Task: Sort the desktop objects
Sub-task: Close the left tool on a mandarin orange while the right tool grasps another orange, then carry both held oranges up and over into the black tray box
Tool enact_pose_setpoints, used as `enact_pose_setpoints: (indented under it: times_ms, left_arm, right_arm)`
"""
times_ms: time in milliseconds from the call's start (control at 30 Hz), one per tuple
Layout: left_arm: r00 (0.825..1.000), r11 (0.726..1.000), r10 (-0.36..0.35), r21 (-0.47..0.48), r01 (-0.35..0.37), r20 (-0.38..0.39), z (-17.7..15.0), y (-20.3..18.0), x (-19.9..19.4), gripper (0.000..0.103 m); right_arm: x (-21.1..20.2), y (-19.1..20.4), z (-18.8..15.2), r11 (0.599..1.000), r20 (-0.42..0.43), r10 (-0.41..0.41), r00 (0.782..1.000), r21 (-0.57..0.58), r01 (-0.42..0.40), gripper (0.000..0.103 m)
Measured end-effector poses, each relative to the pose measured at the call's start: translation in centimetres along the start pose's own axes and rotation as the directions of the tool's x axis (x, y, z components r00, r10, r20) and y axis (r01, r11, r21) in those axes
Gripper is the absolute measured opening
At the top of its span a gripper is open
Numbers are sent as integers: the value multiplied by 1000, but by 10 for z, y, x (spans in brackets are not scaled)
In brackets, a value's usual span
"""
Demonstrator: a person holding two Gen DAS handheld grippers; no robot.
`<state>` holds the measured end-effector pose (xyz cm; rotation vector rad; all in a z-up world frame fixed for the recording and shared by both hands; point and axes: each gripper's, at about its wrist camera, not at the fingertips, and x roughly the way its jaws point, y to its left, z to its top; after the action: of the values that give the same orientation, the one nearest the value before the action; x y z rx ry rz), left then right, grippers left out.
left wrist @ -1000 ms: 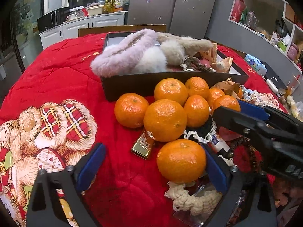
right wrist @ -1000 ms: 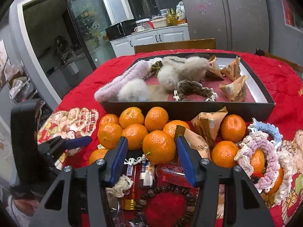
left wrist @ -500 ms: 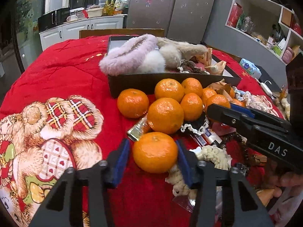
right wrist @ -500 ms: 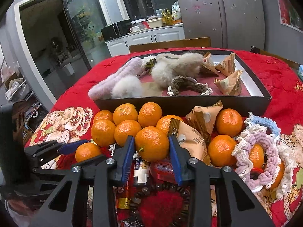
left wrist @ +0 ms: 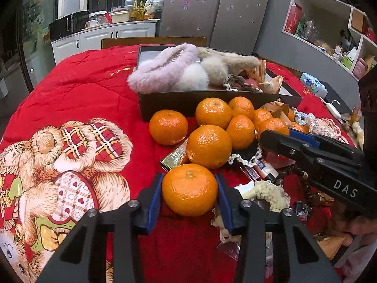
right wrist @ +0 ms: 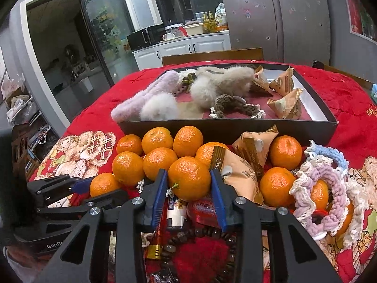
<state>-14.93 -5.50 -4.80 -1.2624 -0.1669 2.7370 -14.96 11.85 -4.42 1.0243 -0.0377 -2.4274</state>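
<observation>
In the left wrist view a tangerine (left wrist: pixel 189 189) lies on the red cloth, nearest of a pile. My left gripper (left wrist: pixel 189 179) is closing, its blue pads pressing both sides of that fruit. In the right wrist view my right gripper (right wrist: pixel 188 173) is shut on another tangerine (right wrist: pixel 189 179) at the front of the pile; its pads touch both flanks. The right gripper's fingers (left wrist: pixel 282 139) reach in from the right in the left wrist view. Behind the fruit stands a black box (right wrist: pixel 223 129) holding fluffy hair bands (right wrist: pixel 143 101) and wrapped snacks (right wrist: pixel 285 103).
More tangerines (left wrist: pixel 208 146) crowd against the box wall (left wrist: pixel 188 103). Crochet scrunchies (right wrist: pixel 315 188), paper snack packets (right wrist: pixel 238 174), a bead bracelet (right wrist: pixel 202 233), a gold bar (left wrist: pixel 175 156) and small packets lie around them. A teddy-bear print (left wrist: pixel 66 165) covers the cloth's left side.
My left gripper's jaws have come in from wide apart onto the near tangerine. The right gripper's jaws have narrowed onto its tangerine. Both hands have stayed about where they were.
</observation>
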Motion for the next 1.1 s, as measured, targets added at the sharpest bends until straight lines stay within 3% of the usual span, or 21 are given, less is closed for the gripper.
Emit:
enact_pose_setpoints:
  times_ms: [433,667,1100]
  left_arm:
    - [998,999,42,0,-42,43,0,2,-14,44]
    - [993,1000,8,2,-9,118,4,-2,-30,44]
    - [985,999,3,-33,2,171,16,-22,-46,44]
  right_arm:
    - [-4,4,-1,1000,5,0,1000,-16,0,35]
    - [-15,13,0,999,35,16,999,-39,-15,35]
    - [-40,13,3,1000,87,-16,996,-15,17,35]
